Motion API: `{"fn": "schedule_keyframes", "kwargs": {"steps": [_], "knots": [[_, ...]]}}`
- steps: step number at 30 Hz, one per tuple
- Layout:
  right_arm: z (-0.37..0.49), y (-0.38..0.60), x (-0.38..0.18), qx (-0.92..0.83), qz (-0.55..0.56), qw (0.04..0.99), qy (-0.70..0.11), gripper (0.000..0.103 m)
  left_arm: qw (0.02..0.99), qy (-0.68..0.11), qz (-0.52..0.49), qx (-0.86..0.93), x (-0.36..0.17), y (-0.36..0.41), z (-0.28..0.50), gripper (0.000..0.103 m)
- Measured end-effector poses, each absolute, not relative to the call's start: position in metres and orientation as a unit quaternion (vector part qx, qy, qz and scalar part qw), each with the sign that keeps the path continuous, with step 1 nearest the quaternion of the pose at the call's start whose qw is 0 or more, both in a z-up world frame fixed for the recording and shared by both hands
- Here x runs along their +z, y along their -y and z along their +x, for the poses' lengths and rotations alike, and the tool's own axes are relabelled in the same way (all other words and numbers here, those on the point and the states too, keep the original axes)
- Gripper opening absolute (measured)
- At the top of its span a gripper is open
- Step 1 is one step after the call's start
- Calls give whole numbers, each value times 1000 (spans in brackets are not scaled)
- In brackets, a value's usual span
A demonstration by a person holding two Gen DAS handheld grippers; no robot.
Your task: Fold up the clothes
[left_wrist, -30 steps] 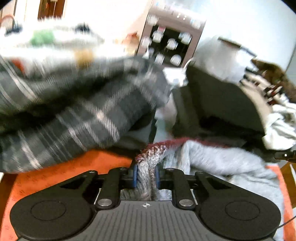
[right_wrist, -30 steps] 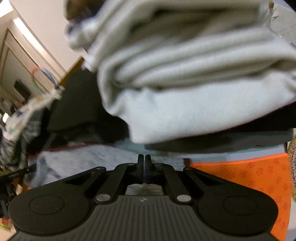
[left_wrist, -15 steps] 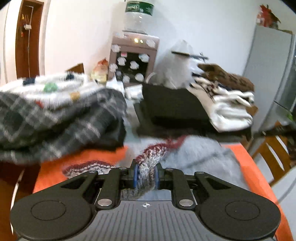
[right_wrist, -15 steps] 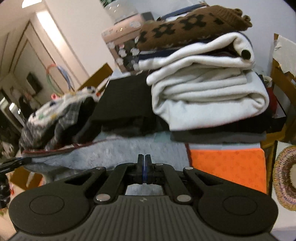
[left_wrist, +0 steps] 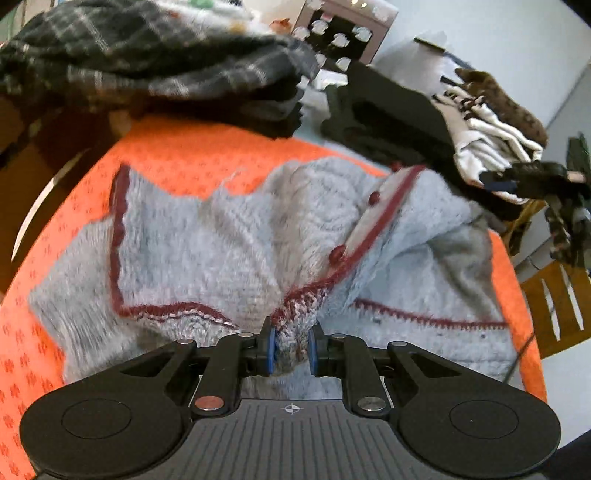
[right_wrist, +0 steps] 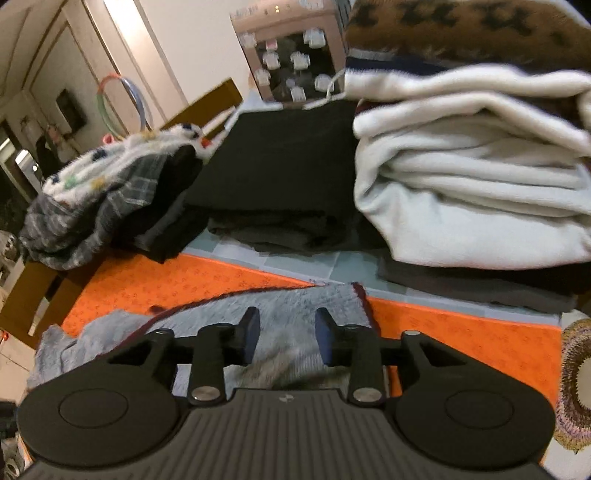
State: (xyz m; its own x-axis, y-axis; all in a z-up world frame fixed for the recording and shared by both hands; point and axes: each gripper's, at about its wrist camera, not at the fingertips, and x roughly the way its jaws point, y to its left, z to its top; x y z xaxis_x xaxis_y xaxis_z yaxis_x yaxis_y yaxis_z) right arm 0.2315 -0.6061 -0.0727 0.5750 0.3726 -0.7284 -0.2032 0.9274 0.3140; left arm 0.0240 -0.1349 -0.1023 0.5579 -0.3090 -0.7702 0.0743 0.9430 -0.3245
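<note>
— On the orange cloth (left_wrist: 192, 155), what have you got?

— I see the grey cardigan (left_wrist: 207, 251) spread out and rumpled, its dark red trim running along the edges and two red buttons (left_wrist: 337, 254) on the front band. My left gripper (left_wrist: 291, 345) is pinched tight on a bunched bit of the hem at the near edge, the knit squeezed between the blue pads.

— And the other one?

— My right gripper (right_wrist: 284, 334) stands with its fingers wide apart and nothing between them, above the far right corner of the cardigan (right_wrist: 303, 306). I cannot tell whether it touches the knit. From the left camera I can see it at the far right, near the stacks.

— What lies beyond?

— On the far left, a heap with a dark checked shirt (left_wrist: 155, 55) and a white dotted knit on top. In the far middle, folded black clothes (right_wrist: 280, 177). To the far right, a stack of folded white fleece (right_wrist: 476, 206) with a brown patterned piece (right_wrist: 461, 29) on top. Behind them all stands a grey cabinet (right_wrist: 291, 62) with white stickers on its dark door.
</note>
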Motion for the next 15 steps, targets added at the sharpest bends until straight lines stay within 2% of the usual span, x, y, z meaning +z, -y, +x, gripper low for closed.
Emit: {"fn": "schedule_keyframes", "kwargs": {"steps": [4,6,11,14,15], "knots": [[268,597,-100,155,77,876,-449,57,871,-465,-131,-94,-108,139,26,19],[286,592,-113,150,67,873,-458,68,869,-468,-136,-85,-111,139,27,19],[321,589,-149,136,49,862,-485,75,867,-471,-146,-70,-114,140,28,19],[326,593,-165,155,78,842,-510,75,865,-475,-147,-65,-117,141,30,19],[324,595,-166,163,93,837,-514,70,864,-477,-147,-63,-118,141,31,19]]}}
